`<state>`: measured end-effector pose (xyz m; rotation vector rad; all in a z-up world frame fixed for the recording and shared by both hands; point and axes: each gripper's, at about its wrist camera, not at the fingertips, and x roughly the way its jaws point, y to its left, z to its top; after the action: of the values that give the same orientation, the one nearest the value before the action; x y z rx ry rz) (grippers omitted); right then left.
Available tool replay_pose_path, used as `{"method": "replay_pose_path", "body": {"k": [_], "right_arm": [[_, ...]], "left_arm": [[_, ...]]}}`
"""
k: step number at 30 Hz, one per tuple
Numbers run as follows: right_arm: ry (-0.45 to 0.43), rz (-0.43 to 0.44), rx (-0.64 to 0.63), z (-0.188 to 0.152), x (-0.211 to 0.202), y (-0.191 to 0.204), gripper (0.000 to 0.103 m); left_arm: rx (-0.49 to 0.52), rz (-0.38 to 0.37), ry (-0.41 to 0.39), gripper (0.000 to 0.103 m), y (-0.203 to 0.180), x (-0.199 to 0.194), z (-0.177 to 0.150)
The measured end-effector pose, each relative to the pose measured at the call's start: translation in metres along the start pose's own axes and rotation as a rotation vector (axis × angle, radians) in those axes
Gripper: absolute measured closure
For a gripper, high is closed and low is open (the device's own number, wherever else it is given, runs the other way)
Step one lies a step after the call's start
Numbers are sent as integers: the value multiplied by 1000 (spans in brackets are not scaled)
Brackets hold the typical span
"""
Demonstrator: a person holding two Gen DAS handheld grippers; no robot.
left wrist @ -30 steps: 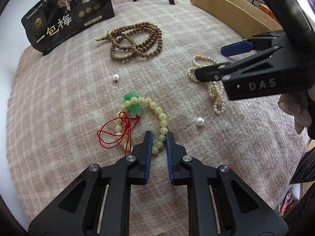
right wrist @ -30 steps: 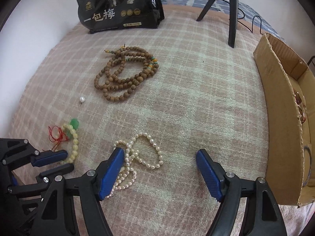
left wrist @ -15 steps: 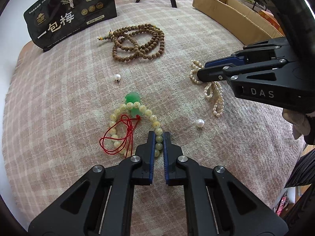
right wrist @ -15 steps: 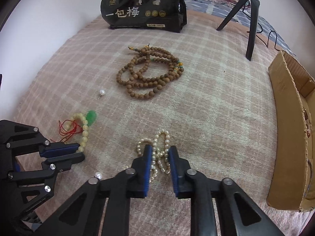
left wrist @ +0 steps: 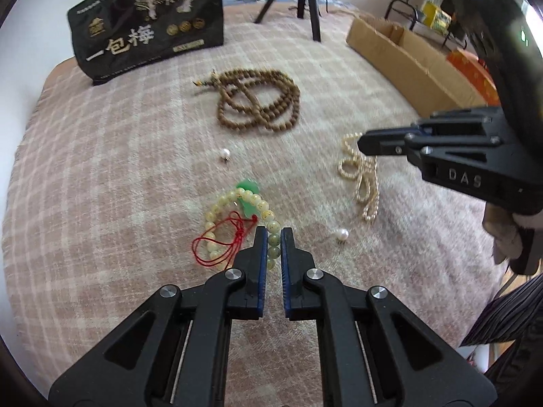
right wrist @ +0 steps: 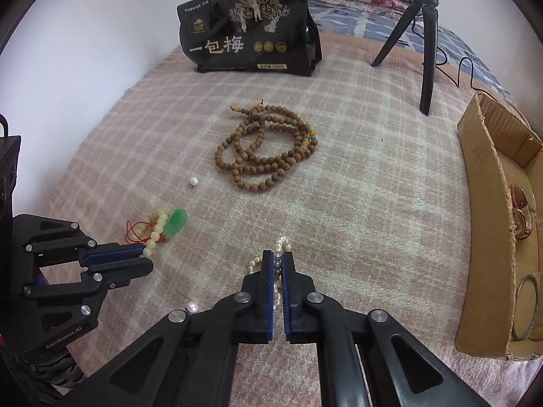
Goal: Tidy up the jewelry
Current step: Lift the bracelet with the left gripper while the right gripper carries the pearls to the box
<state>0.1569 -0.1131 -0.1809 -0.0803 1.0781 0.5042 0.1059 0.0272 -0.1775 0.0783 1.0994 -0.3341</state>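
Observation:
My left gripper [left wrist: 273, 234] is shut on the pale bead bracelet [left wrist: 251, 200], which has a green pendant and red cord and rests on the checked blanket. It also shows in the right wrist view [right wrist: 159, 225]. My right gripper [right wrist: 277, 257] is shut on the pearl necklace [right wrist: 283, 242], which also shows in the left wrist view [left wrist: 364, 179] with part of it on the blanket. A brown wooden bead necklace [left wrist: 259, 100] lies coiled further back. Two loose pearls [left wrist: 224, 153] [left wrist: 342, 234] lie between them.
A black printed bag [right wrist: 249, 37] stands at the back. An open cardboard box [right wrist: 488, 224] with several items inside lies to the right. A black tripod [right wrist: 424, 34] stands at the back right. The blanket's left edge [left wrist: 20, 156] meets a white wall.
Both grippers have closed: the left on the pale bead bracelet, the right, wide open a second ago, on the pearl necklace. Both views have tilted upward a little.

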Motion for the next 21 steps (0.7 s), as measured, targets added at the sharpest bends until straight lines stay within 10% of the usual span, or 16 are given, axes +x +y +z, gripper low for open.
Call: {"method": "replay_pose_path", "body": {"k": [21], "right_arm": [[-226, 59, 19, 20, -101, 11, 102]], "left_arm": [[-186, -97, -269, 98, 28, -99, 35]]}}
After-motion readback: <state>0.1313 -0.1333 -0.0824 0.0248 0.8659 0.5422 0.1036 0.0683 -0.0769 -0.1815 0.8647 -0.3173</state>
